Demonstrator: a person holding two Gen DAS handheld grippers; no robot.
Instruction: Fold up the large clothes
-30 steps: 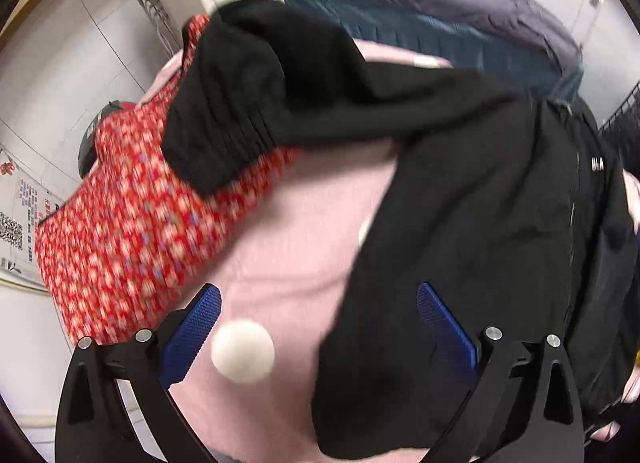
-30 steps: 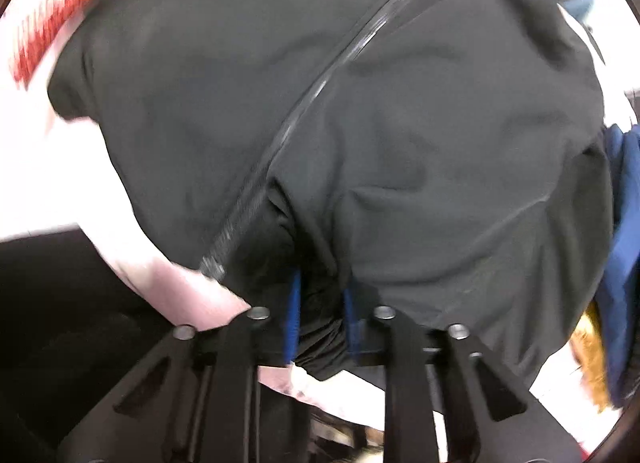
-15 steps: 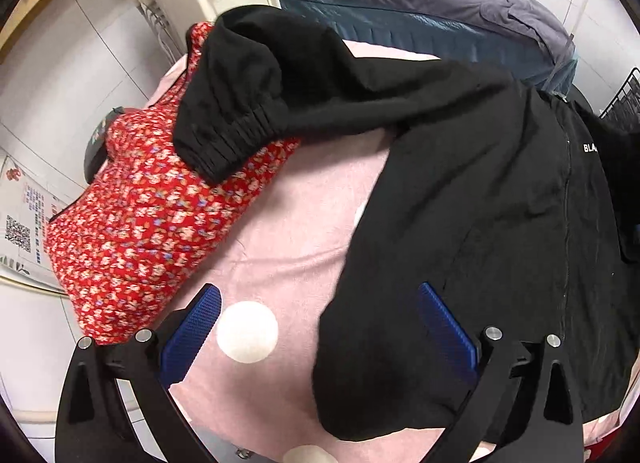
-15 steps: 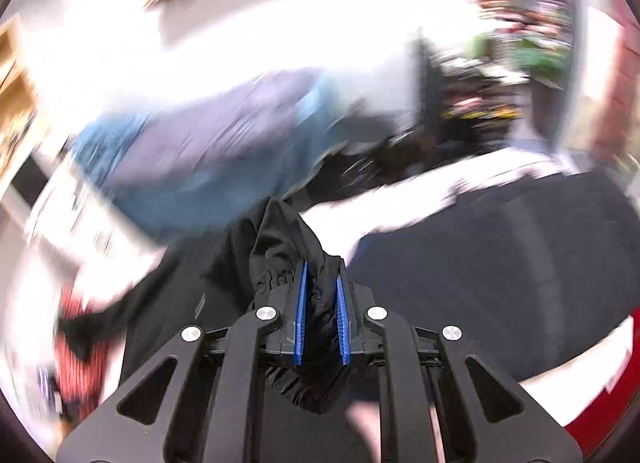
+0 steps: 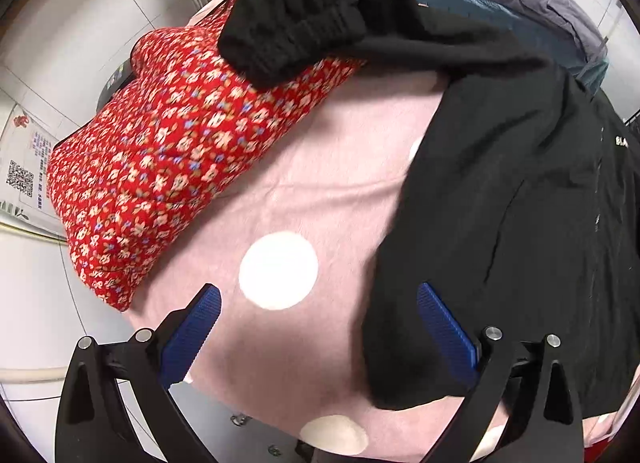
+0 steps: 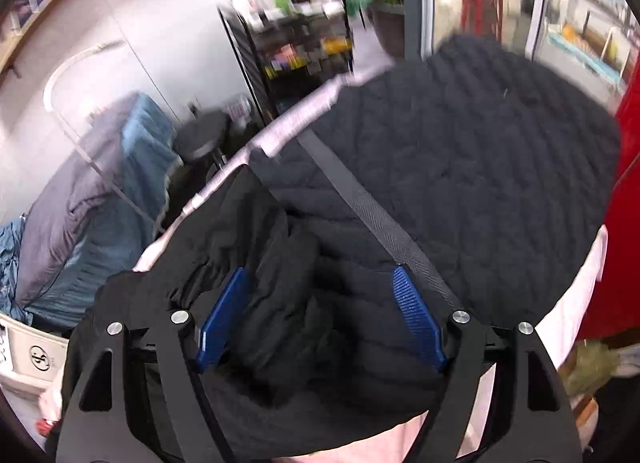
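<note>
The right claw (image 6: 320,315) is standing spread wide, its jaws having just been opening, and a crumpled fold of the black jacket (image 6: 280,303) is lying loose between the blue pads (image 6: 222,319) without either pad pressing on it. Just beyond that claw a grey woven strap (image 6: 372,219) is running diagonally across a dark quilted piece (image 6: 480,167), which is lying beside the jacket on the pink cloth (image 6: 576,299); a pale edge of that cloth is showing along the far side. Further out, a blue and grey bed cover (image 6: 92,199) is sitting to the left and a blurred rack of goods (image 6: 304,23) is standing behind. The left claw (image 5: 318,327) is also hanging spread apart, gripping nothing, pointing steeply down over the worktop (image 5: 320,191), which is covered in pink cloth with white dots. Its right pad is hovering over the lower hem of the black jacket (image 5: 500,223), whether touching it I cannot tell, while its left pad is over bare pink cloth. The jacket is lying mostly flat along the right side of the worktop, front up, with small white lettering near the edge of view. One sleeve is reaching up and left, and its gathered cuff (image 5: 292,31) is resting on a red floral garment (image 5: 180,151) heaped at the worktop's left edge.
</note>
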